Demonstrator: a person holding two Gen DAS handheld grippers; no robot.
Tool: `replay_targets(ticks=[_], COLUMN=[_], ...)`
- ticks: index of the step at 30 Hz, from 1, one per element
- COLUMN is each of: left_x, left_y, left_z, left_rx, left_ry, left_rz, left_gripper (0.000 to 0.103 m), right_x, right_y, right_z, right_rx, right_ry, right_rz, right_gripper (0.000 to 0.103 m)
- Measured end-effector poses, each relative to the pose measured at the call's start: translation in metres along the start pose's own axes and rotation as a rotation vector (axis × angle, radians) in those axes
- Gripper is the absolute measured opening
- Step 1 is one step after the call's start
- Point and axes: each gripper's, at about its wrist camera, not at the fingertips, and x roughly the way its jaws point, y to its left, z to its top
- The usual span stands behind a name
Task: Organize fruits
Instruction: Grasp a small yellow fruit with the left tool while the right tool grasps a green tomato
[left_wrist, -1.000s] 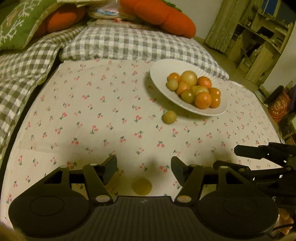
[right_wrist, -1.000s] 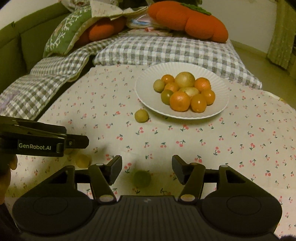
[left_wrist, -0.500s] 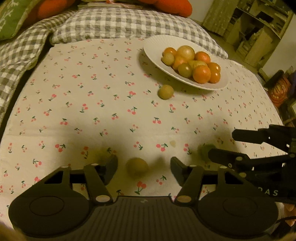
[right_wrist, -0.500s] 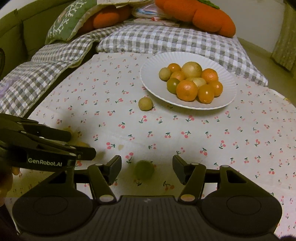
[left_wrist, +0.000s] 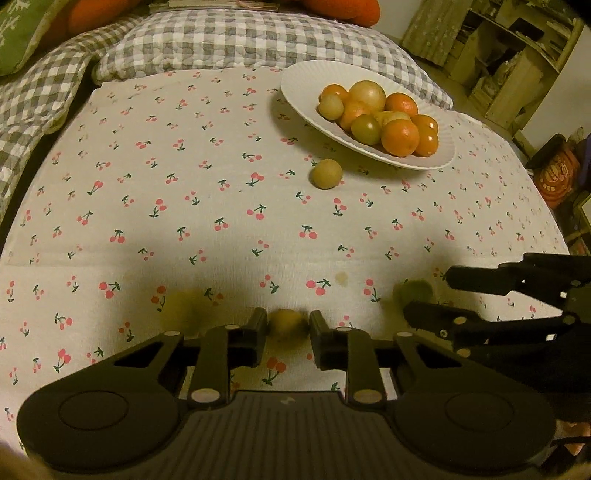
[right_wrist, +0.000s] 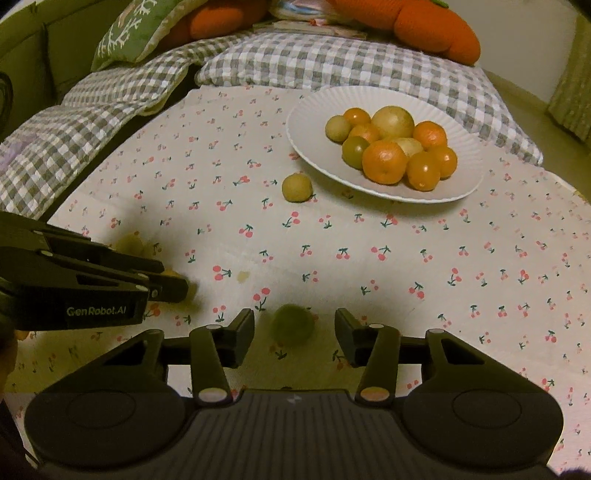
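Note:
My left gripper (left_wrist: 287, 326) is shut on a small yellow fruit (left_wrist: 285, 320) that rests on the cherry-print cloth. In the right wrist view the left gripper (right_wrist: 173, 282) comes in from the left. My right gripper (right_wrist: 294, 328) straddles a small green fruit (right_wrist: 293, 325); its jaws are closing, with a gap still showing on each side. The left wrist view shows that green fruit (left_wrist: 414, 291) between the right gripper's fingers (left_wrist: 436, 315). A white plate (right_wrist: 306, 110) holds several orange and yellow fruits. One yellow fruit (right_wrist: 296, 187) lies loose just in front of the plate.
Another yellowish fruit (right_wrist: 129, 243) lies on the cloth just beyond the left gripper. Checked grey cushions (right_wrist: 332, 62) and orange plush pillows (right_wrist: 436, 29) line the far side. A wooden shelf (left_wrist: 517, 55) stands at the far right.
The left jaws have closed onto the yellow fruit. The right jaws have narrowed around the green fruit. Both grippers have tipped slightly further down toward the cloth.

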Motion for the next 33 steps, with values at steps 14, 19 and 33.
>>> replay_targets(ticks=[14,19,33], left_x=[0.008,0.007,0.0], left_y=[-0.001,-0.001,-0.005], left_z=[-0.001,-0.001,0.001], left_rx=[0.003,-0.002,0.019], left_ry=[0.037,0.033,-0.01], left_rz=[-0.026,-0.023,-0.005], left_gripper=[0.012,0.012,0.011], right_x=[0.009,0.006,-0.004], right_y=[0.007,0.008,0.005], right_z=[-0.002,-0.001,0.003], right_rx=[-0.027,-0.033,-0.015], right_ry=[0.011,-0.001,-0.07], right_rz=[-0.009,-0.008,0.001], right_gripper=[0.024,0.024,0.023])
